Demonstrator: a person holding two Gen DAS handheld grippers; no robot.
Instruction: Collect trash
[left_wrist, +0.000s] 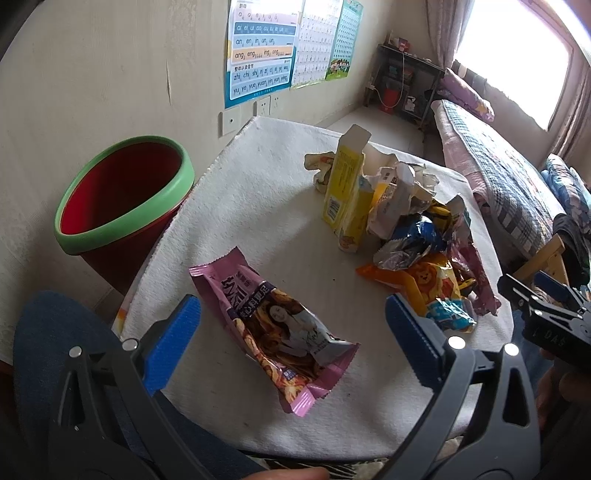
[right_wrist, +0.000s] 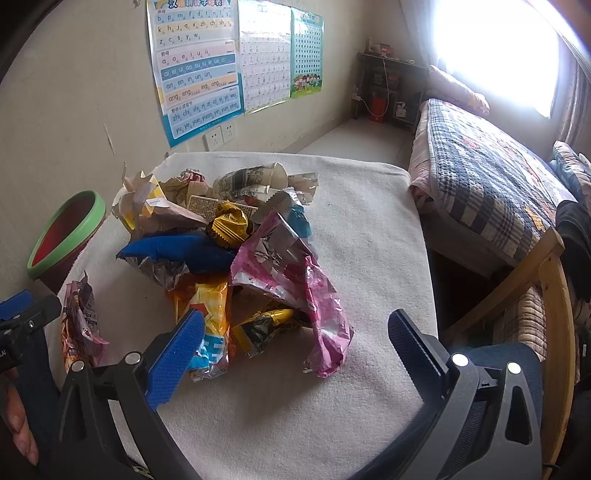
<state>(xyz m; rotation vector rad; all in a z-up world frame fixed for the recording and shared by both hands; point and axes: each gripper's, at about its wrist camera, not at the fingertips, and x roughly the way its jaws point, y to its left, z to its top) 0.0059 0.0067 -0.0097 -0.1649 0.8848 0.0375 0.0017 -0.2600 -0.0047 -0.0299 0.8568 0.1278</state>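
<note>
Home bedroom: quilted bed (right_wrist: 491, 173) at 2 o'clock, pinyin wall posters (right_wrist: 195, 70) at 11, curtained window (right_wrist: 495, 51) at 1.

A: The surface (right_wrist: 354, 236) is covered in a matt white cloth, nubbly like towelling. The pink snack wrapper (left_wrist: 275, 332) is glossy plastic film, crinkled.

B: And the yellow carton (left_wrist: 341, 188)?

A: Cardboard, smooth with a slight sheen. The torn blue packet (right_wrist: 184, 249) shows shiny silver foil inside. The orange wrapper (left_wrist: 430, 284) is glossy film too.

B: The bin (left_wrist: 125, 192)?

A: Smooth plastic, red wall, matt green rim. The left tongs (left_wrist: 291, 328) and right tongs (right_wrist: 295, 343) have ribbed blue pads (right_wrist: 177, 356) on matt dark plastic arms with bright metal pins.

B: Beyond?

A: Quilted cloth on the bed (right_wrist: 491, 173), a bare wooden chair frame (right_wrist: 554, 273), glossy paper posters (right_wrist: 199, 70).
</note>
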